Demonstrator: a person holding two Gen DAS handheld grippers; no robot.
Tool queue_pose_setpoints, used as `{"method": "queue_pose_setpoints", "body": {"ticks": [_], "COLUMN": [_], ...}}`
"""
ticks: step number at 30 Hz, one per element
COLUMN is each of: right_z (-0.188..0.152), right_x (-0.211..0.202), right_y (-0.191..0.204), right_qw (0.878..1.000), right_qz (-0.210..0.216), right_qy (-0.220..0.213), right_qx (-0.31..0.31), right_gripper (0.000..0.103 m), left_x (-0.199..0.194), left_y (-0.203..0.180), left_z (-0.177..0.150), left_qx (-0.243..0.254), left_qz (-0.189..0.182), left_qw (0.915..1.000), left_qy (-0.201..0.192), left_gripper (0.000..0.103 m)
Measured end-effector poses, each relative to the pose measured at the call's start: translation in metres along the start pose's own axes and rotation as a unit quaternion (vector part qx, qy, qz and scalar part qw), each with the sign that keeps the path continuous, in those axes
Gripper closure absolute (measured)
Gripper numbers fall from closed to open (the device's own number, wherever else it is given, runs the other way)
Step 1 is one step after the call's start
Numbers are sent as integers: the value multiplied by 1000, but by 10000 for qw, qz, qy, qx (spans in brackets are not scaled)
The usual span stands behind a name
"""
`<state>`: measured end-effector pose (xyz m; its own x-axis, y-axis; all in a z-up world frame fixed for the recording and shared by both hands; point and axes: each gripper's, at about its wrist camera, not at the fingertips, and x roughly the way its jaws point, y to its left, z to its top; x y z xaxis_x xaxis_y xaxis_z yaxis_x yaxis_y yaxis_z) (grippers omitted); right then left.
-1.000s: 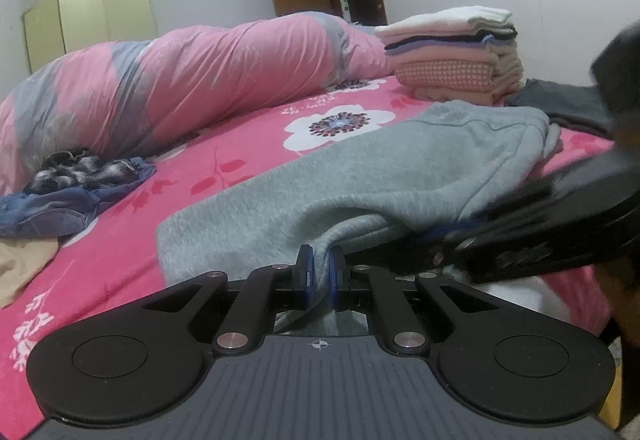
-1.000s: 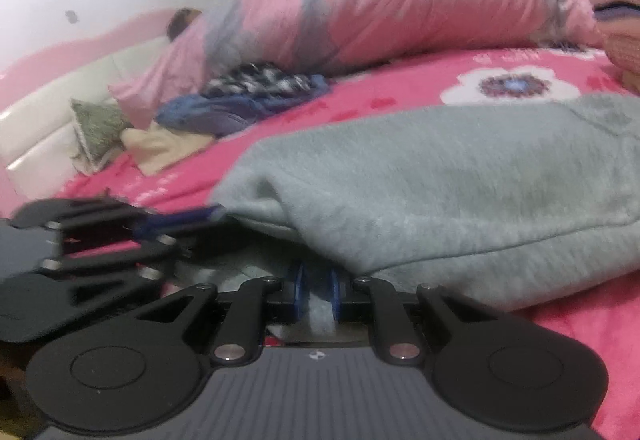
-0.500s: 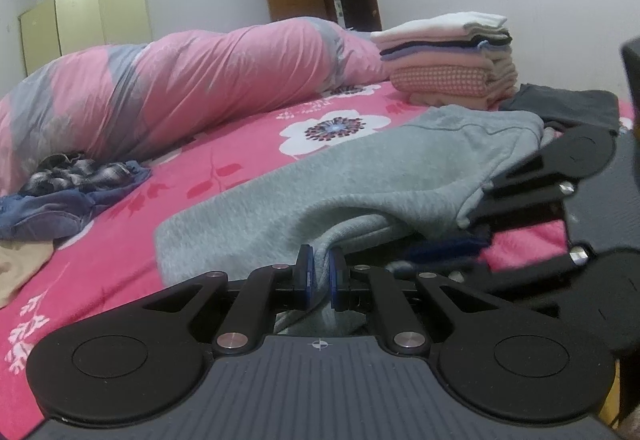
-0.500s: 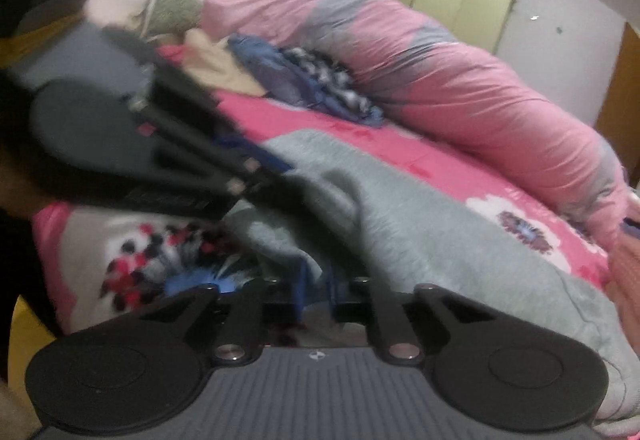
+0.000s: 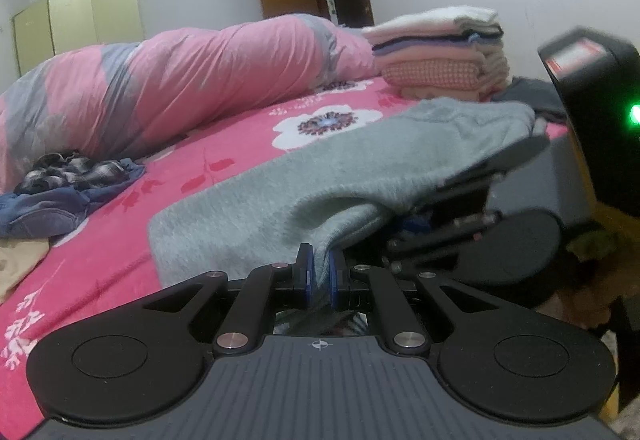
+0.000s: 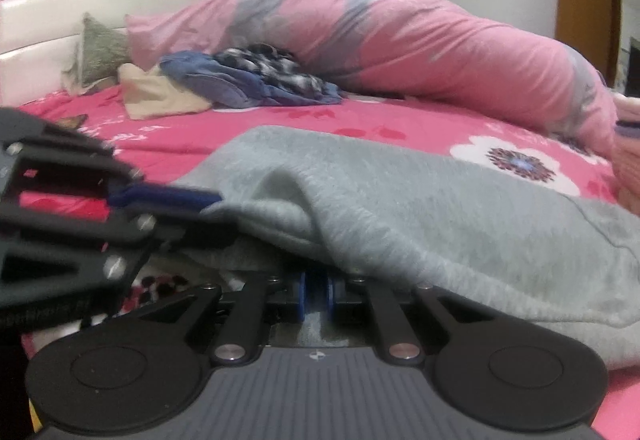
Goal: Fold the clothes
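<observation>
A grey fleece garment point(image 5: 360, 168) lies spread on the pink flowered bed sheet point(image 5: 192, 176), with its near edge lifted. My left gripper point(image 5: 320, 272) is shut on that near edge, and fabric is bunched between its blue pads. In the right wrist view the garment point(image 6: 440, 208) drapes over my right gripper point(image 6: 318, 296), which is shut on a fold of the hem; its pads are partly hidden by the cloth. The two grippers sit close together at the bed's near edge: the right gripper point(image 5: 416, 224) shows just right of the left one, and the left gripper point(image 6: 168, 200) shows at the left.
A stack of folded clothes point(image 5: 440, 52) stands at the back right, with a dark grey garment point(image 5: 528, 96) beside it. A long pink and grey quilt point(image 6: 400, 40) covers a person lying by the headboard. Loose blue and plaid clothes point(image 6: 256, 80) and a beige piece lie far left.
The right gripper has rolled and swung in closer to the left gripper, tucked under the grey garment's lifted edge. The left gripper has kept still with its grip.
</observation>
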<state>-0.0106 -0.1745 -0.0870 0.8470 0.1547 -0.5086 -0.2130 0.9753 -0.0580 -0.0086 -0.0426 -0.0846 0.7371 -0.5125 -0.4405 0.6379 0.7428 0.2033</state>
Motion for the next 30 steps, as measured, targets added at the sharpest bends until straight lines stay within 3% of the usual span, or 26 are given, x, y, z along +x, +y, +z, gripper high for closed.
{"method": "queue_pose_setpoints", "body": {"ticks": [5,10,18,20,26,30], "right_z": [-2,-4,-19,-21,-33,-32], "right_x": [-1,-13,-70,-79,-60,-48], "right_y": [1,-5,-9,-11,-9,-5], "right_qw": [9998,9997,9991,9994,9996,9997], "right_qz": [-218,-162,6,30,146,176], "right_qy": [-13,-48,-418,-332,233,159], "right_qx": [14,166,-33,-46,-36,-80], "right_gripper": [93,91,88,87,88,89], "left_x": [0,-4,-6,-7,-4,1], "left_y": [-8,-13,-7,-8,-11,-14], "left_z": [-10,-21,-22,-21,-15,-10], "left_qx": [454,804,608,601,575,604], "left_qz": [231,433,443,421,345,315], "left_qw": [9987,9957,9971,9973,9977,9977], "left_qy": [82,137,117,90,55,34], "left_gripper": [90,88,87,86,78,78]}}
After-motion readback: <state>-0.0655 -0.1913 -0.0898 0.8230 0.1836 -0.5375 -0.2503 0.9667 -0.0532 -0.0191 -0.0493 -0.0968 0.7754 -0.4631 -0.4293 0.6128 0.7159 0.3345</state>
